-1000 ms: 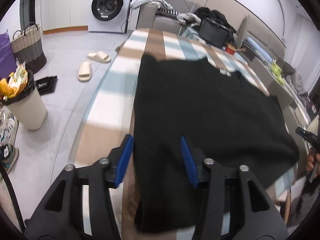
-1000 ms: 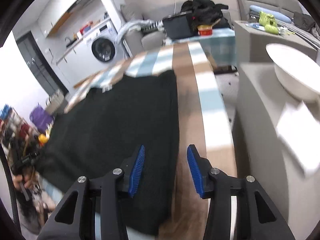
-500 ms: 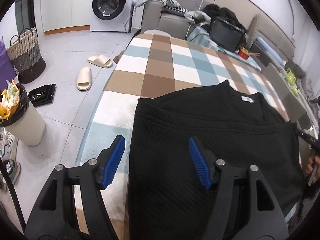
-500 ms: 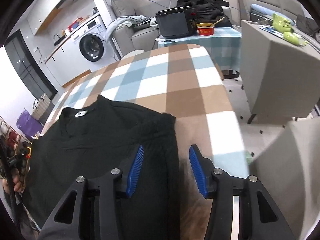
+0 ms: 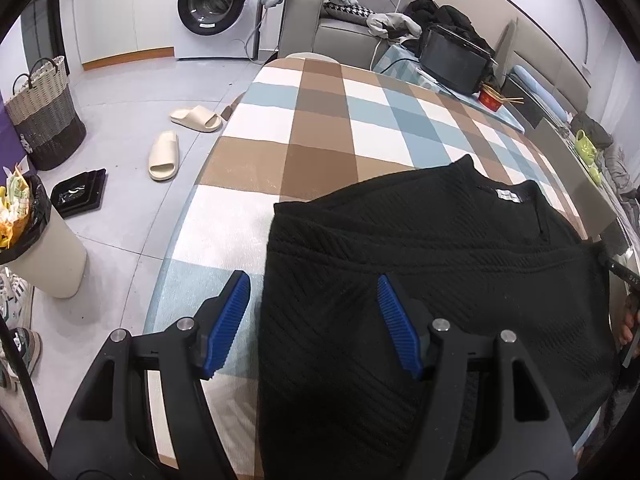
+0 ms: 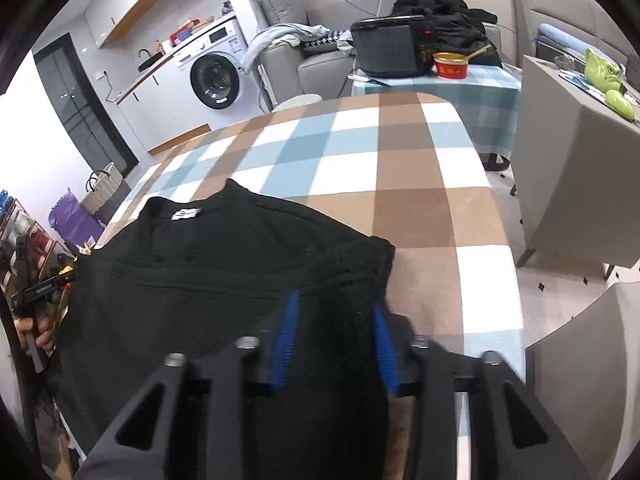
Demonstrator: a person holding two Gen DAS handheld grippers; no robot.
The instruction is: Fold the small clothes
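Observation:
A black knit sweater (image 5: 420, 280) lies on the checked table (image 5: 320, 128), its near half folded up over the body, white neck label showing. My left gripper (image 5: 314, 322) is open, its blue pads (image 5: 226, 320) astride the sweater's left edge, just above the cloth. In the right wrist view the sweater (image 6: 200, 288) fills the lower left. My right gripper (image 6: 334, 340) is open over the sweater's right edge, with bunched black cloth between the blue pads (image 6: 286, 340).
The table's left edge drops to a floor with slippers (image 5: 164, 156), a bin (image 5: 36, 240) and a basket (image 5: 44, 116). Beyond the far end stand a sofa, a washing machine (image 5: 212, 4) and a side table with a black appliance (image 6: 386, 46). A grey cabinet (image 6: 572, 160) stands right.
Both grippers drew back toward the near table edge and tilted up. The sweater's near half now lies folded over the body. The right gripper's view is blurred by motion.

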